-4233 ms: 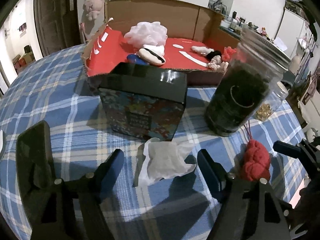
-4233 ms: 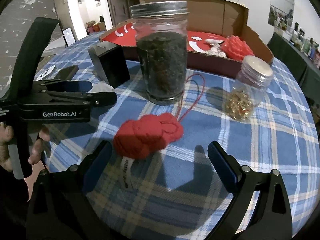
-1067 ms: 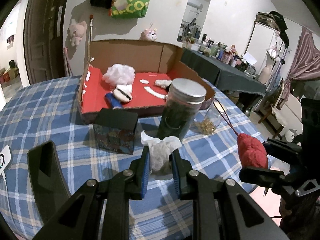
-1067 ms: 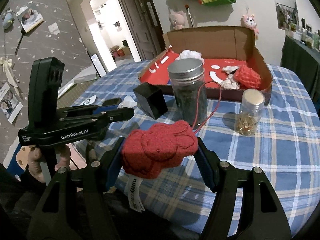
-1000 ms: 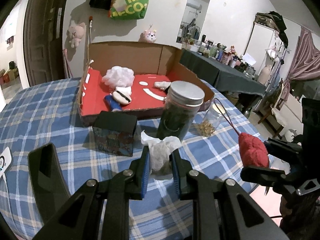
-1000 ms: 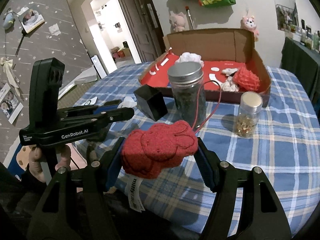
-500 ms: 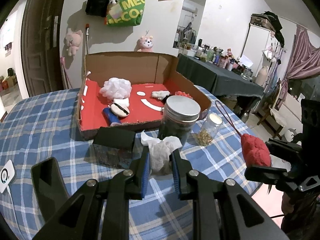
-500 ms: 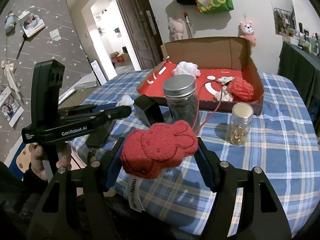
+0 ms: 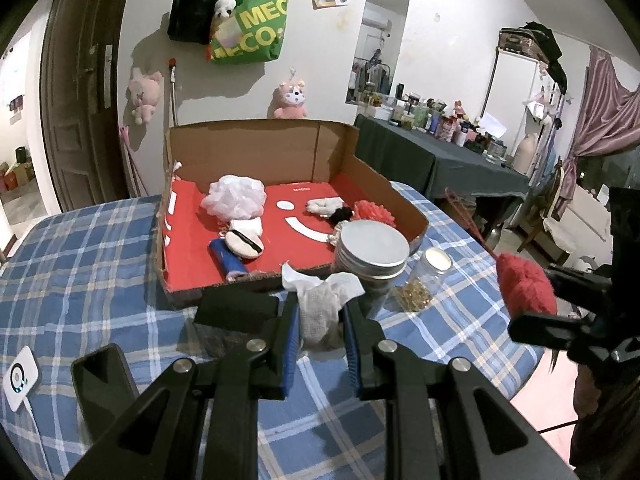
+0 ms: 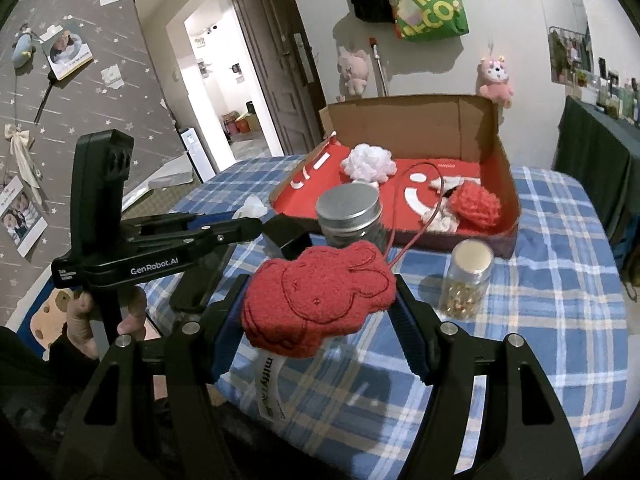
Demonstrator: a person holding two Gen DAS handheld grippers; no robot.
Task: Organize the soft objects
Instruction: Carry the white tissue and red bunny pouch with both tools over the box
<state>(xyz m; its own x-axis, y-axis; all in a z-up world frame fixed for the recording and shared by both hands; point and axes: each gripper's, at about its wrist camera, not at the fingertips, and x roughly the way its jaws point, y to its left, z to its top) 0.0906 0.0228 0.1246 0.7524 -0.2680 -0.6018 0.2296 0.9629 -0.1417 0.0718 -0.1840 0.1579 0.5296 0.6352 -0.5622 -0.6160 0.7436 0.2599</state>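
Note:
My left gripper (image 9: 320,312) is shut on a crumpled white cloth (image 9: 318,308), held up above the checked tablecloth. My right gripper (image 10: 320,300) is shut on a flat red rabbit-shaped plush (image 10: 318,296) with a white label and a red cord. From the left wrist view the red plush (image 9: 526,286) hangs at the right edge. Beyond both stands an open cardboard box (image 9: 248,148) with a red floor. It holds a white puff (image 9: 234,196), a blue roll (image 9: 228,260), a red knitted piece (image 10: 476,202) and other small soft things.
A tall dark-filled jar with a metal lid (image 10: 348,214), a small jar of golden bits (image 10: 468,280) and a black box (image 9: 236,306) stand between the grippers and the cardboard box. A white device (image 9: 18,376) lies at the table's left edge. A hand (image 10: 80,320) grips the left tool.
Both grippers have risen a little with their loads, so the table things sit lower in view and more of the box floor shows. The grips are unchanged.

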